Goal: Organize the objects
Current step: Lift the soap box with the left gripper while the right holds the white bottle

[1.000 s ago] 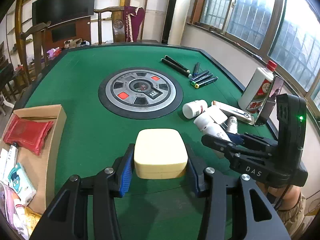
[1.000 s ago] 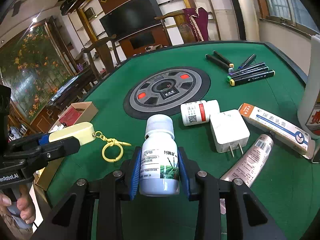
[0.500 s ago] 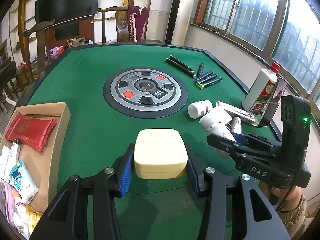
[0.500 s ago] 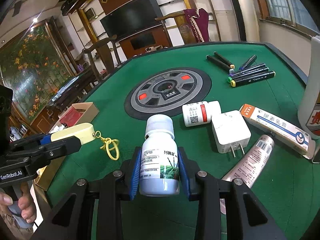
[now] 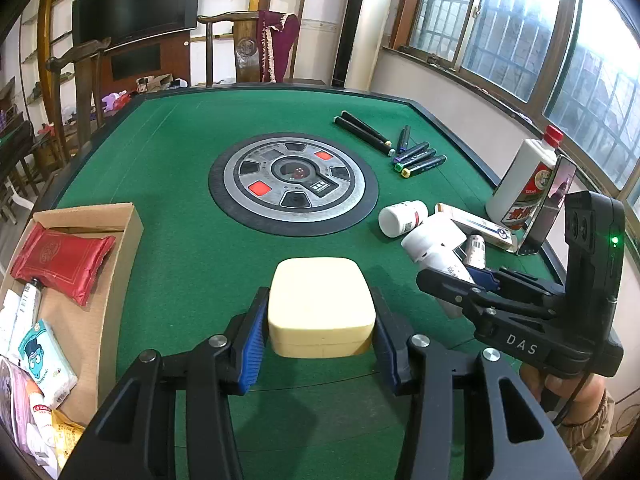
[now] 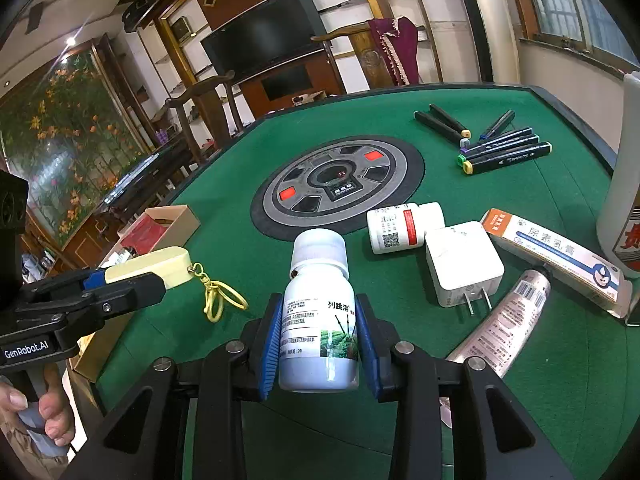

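Cream case (image 5: 321, 306) clamped in left tongs (image 5: 320, 338) — bottle (image 6: 317, 330) in right tongs (image 6: 319, 342).

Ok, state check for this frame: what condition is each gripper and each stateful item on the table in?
left gripper: shut on the cream case
cream case: closed, held off the table, yellow keyring hanging
right gripper: shut on the white bottle
white bottle: capped, upright, held
pill bottle: capped, lying on its side
markers: capped, lying flat
liquor bottle: capped, standing
cardboard box: open, partly filled
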Demonstrator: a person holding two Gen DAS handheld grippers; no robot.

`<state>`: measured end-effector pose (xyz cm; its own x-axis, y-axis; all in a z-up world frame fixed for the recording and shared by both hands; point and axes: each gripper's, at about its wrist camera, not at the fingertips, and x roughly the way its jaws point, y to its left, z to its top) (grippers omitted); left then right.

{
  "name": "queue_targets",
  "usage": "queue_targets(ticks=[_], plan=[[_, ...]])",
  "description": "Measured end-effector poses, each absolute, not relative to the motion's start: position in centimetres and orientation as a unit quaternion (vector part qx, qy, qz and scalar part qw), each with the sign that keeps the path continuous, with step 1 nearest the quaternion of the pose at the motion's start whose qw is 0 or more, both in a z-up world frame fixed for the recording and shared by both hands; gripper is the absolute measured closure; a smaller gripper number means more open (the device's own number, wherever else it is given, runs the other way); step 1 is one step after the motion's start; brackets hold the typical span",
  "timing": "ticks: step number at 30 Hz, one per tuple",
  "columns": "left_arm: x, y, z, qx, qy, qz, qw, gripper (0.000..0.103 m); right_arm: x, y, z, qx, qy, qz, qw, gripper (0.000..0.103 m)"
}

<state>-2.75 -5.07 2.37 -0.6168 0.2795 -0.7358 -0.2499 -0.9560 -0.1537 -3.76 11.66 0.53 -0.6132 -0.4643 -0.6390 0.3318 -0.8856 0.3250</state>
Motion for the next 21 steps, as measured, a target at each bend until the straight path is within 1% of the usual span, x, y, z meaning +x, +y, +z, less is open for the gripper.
queue_targets(ticks=[21], plan=[[-2.0, -6.9, 2.9, -0.404, -0.024, 0.905, 0.134, 0.057, -2.9, 9.4, 1.0, 0.374, -0.080, -0.893, 0.239, 0.066]])
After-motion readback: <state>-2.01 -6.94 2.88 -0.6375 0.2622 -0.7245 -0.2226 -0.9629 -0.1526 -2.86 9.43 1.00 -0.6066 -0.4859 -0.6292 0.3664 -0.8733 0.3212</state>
